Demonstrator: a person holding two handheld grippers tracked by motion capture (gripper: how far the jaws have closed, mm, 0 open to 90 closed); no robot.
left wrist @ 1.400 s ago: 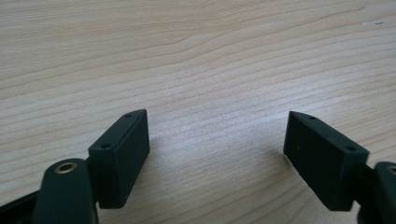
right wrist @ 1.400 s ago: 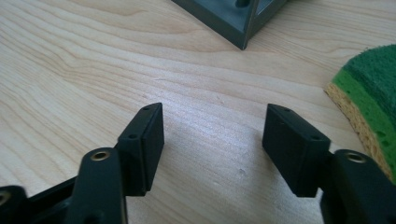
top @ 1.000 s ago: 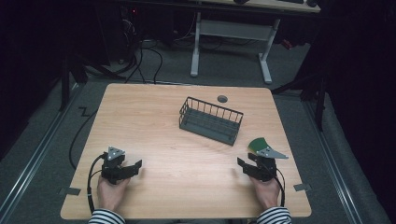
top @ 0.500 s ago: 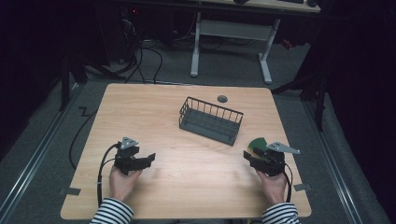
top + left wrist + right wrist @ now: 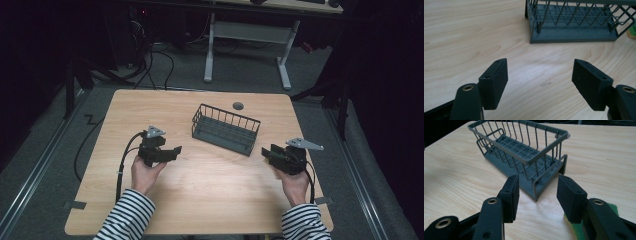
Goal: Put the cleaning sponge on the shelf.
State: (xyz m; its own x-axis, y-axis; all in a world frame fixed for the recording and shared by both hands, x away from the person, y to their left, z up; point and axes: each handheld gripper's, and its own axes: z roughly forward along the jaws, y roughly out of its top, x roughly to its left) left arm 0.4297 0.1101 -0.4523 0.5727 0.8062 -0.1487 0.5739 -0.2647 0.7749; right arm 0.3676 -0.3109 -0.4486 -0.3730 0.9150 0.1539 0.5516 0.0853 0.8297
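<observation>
Fingers of the left gripper [image 5: 172, 151] stand wide apart, empty, after closing slightly; the right gripper [image 5: 266, 153] has narrowed, gripping nothing. Ahead of both fingertips sits the wire basket [image 5: 225, 129] on the bench [image 5: 210, 200]; a green pad [image 5: 574, 230] lies under the right fingers.

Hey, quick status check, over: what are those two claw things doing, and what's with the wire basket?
Left gripper open, empty. Right gripper open, empty, jaws just closing in. Wire basket empty, untouched, mid-table. Green pad under right gripper; nothing blocking.

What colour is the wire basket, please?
Dark grey basket, clearest in the right gripper view.
</observation>
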